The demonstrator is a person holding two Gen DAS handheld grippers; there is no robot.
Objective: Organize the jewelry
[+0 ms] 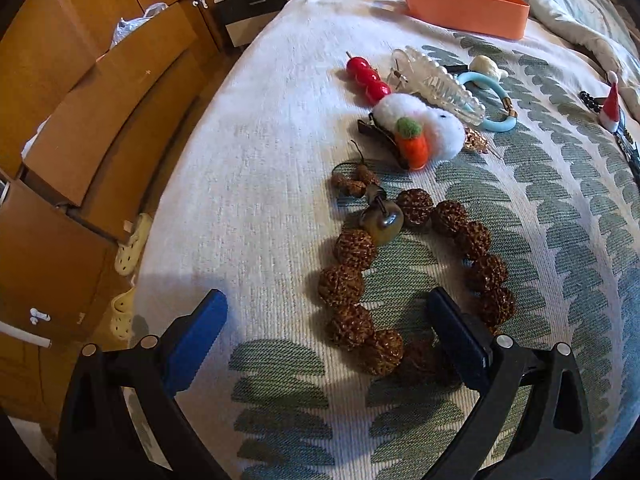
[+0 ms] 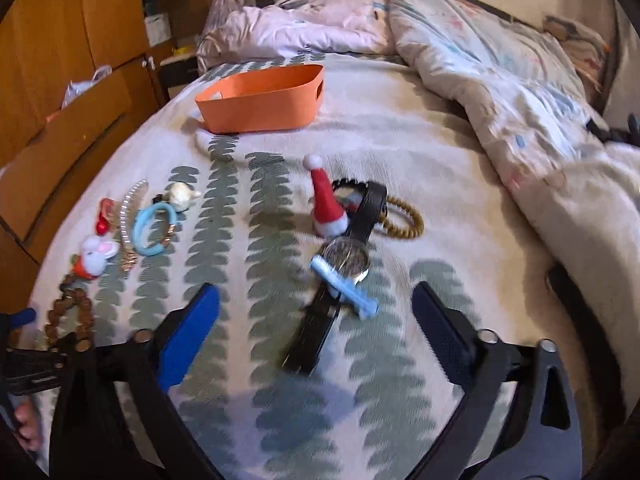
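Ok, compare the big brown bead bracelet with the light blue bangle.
The brown bead bracelet is a string of large, rough, knobbly beads with a tassel end; the light blue bangle is one smooth tube with a gold clasp. The bracelet lies nearest the left gripper; the bangle lies farther off, partly under a clear hair clip. Both rest on the bedspread.

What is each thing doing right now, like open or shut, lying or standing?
Left gripper: open, empty, astride the bead bracelet's near side.
Right gripper: open, empty.
Bead bracelet: lying flat on bed.
Basket: upright.
Santa hat: standing upright.
Watch: unbuckled, lying flat.
Blue clip: lying across watch.
Blue bangle: lying flat.
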